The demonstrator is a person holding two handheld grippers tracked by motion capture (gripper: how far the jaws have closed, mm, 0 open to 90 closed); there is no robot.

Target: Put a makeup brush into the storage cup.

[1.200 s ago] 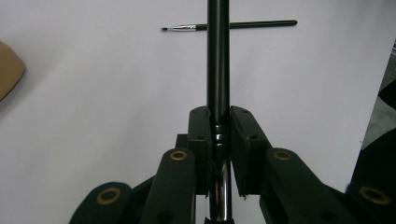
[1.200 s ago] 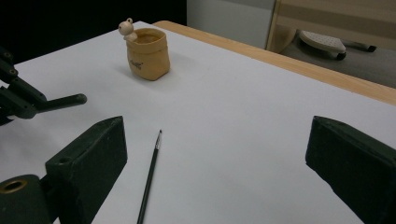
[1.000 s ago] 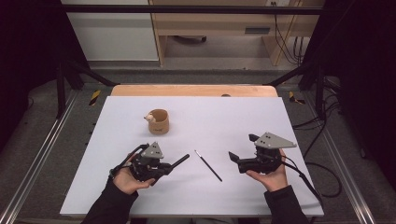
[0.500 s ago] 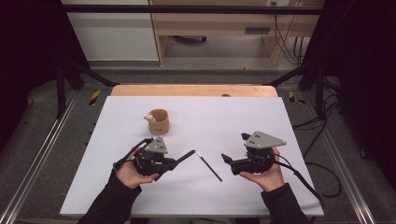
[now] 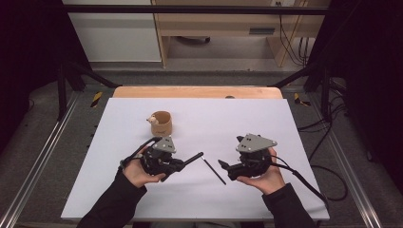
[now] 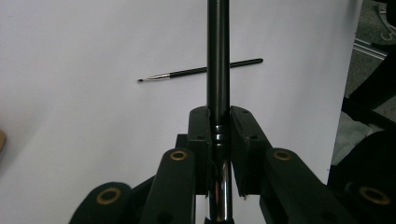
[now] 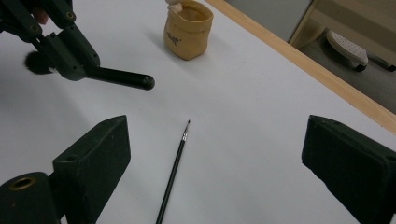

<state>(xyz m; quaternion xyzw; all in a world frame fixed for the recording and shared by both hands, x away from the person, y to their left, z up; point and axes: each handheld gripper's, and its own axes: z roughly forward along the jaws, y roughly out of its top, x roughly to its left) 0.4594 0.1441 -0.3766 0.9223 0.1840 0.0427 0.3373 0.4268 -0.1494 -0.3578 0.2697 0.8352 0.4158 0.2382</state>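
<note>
Left gripper (image 5: 183, 164) is pinching thick brush (image 6: 218, 60); right gripper (image 7: 215, 154), spread wide, is nearing thin brush (image 7: 175, 168); pouch (image 5: 161, 123) is awaiting both.

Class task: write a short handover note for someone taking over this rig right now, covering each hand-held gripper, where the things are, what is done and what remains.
Left hand-held gripper: shut on the thick black brush, handle pointing toward the table's middle.
Right hand-held gripper: open, holding nothing, jaws either side of the thin brush but above it.
Thin brush lies flat on the white table, between the two grippers.
Tan pouch stands upright behind the left gripper.
Done: thick brush picked up.
Left, probably: grasp the thin brush; perhaps both go into the pouch.
</note>
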